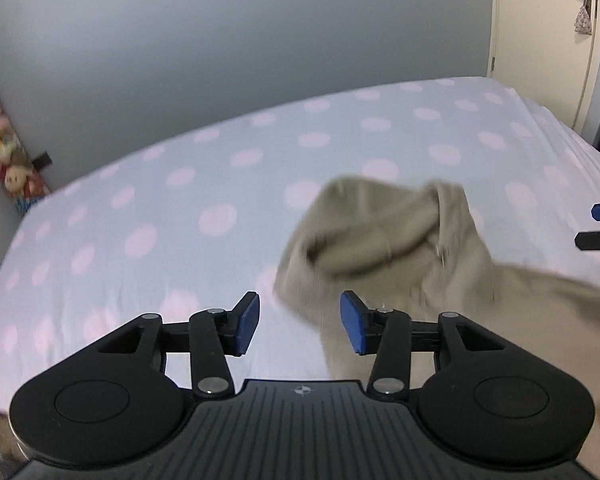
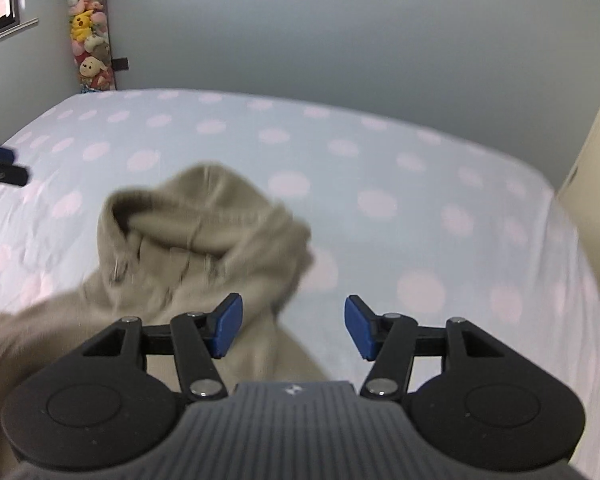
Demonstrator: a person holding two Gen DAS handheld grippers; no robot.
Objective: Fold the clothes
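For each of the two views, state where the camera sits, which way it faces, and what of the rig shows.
Left wrist: on the left claw, facing across the bed; hoodie to its right; right claw's tip at the edge.
Right wrist: on the right claw, facing likewise; hoodie to its left.
Shared: hoodie, bed, plush toys, both claws open.

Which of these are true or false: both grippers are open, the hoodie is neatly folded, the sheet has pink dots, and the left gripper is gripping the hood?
1. Both the left gripper and the right gripper are open. True.
2. The hoodie is neatly folded. False: it lies rumpled on the bed sheet.
3. The sheet has pink dots. True.
4. The left gripper is gripping the hood. False: its jaws are apart, holding nothing.
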